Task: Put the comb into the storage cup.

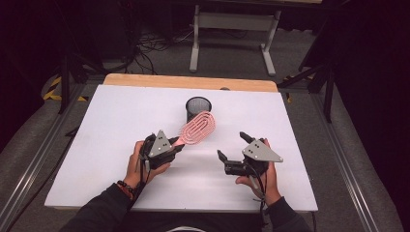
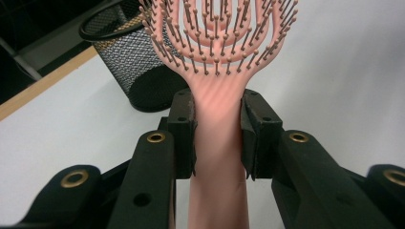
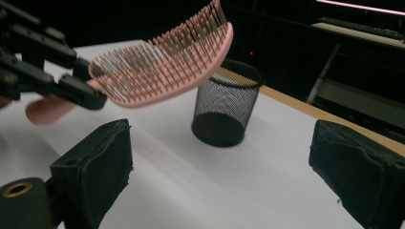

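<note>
Pink vented hairbrush (image 2: 217, 57), held clear of the surface (image 1: 121, 145) by its handle. In the left gripper view the handle runs up between the two black pads of the left tongs (image 2: 217, 133), which pinch it from both sides just below the neck; the oval head, with its ball-tipped bristles, extends beyond the pad tips. In the right gripper view the brush (image 3: 162, 71) is seen from the side, bristles turned upward and head tilted slightly up from the handle, whose rounded end projects behind the left tongs (image 3: 71, 88).

Black wire-mesh cup (image 1: 198, 108), standing upright on the surface, just ahead of the left tongs (image 1: 176, 145) and beyond the brush head (image 1: 197, 128). In the high view the head overlaps the cup's near rim; in the right gripper view the head's far end hangs above the cup (image 3: 224, 107), with no contact visible. In the left gripper view the cup (image 2: 133, 62) stands to the left of the brush neck.

Right tongs (image 1: 234, 147), spread wide with nothing between the pads, lying well apart from the left tongs and pointing toward the brush and cup. Their two padded tips (image 3: 100, 162) frame a bare stretch of white surface (image 3: 215, 191) in the right gripper view.

A hand grips each set of tongs, with dark sleeves entering from the near edge. The surface is a white sheet on a wooden-edged table.
</note>
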The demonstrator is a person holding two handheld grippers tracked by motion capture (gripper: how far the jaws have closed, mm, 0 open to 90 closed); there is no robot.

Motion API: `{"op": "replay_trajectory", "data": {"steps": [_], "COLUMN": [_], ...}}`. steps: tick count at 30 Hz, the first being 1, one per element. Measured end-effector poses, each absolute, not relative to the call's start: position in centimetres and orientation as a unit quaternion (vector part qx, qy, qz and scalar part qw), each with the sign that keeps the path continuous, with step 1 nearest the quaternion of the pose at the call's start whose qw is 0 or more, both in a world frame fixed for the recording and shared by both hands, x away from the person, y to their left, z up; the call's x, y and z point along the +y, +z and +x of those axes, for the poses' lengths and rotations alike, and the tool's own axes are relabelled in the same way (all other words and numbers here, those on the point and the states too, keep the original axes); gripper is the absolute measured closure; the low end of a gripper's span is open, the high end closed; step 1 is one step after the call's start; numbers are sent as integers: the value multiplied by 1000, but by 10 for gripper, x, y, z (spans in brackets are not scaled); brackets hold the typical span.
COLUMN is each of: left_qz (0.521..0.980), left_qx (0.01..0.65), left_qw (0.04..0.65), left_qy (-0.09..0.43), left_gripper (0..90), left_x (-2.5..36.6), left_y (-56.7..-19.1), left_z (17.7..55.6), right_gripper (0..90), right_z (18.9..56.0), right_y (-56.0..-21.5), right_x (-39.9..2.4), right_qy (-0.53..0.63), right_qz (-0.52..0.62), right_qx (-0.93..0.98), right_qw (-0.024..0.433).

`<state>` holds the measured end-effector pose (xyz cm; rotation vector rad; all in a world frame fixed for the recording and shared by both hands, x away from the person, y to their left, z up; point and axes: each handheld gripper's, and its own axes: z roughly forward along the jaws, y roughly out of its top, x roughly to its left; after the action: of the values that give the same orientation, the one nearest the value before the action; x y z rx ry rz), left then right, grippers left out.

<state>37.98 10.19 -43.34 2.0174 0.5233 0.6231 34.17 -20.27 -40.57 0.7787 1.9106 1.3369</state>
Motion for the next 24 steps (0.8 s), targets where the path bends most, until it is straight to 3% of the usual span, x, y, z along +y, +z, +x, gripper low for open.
{"op": "replay_trajectory", "data": {"steps": [10, 24], "left_qz": [787, 763], "left_qx": [228, 234], "left_qw": [505, 535], "left_qy": [271, 278], "left_gripper": [696, 695], "left_x": [109, 106], "left_y": [-429, -438], "left_z": [373, 364], "right_gripper": [74, 59], "right_z": [354, 354], "right_y": [-386, -385], "right_x": [-173, -155], "right_qy": [558, 582], "right_qz": [291, 274], "right_qx": [706, 706], "right_qw": [325, 296]}}
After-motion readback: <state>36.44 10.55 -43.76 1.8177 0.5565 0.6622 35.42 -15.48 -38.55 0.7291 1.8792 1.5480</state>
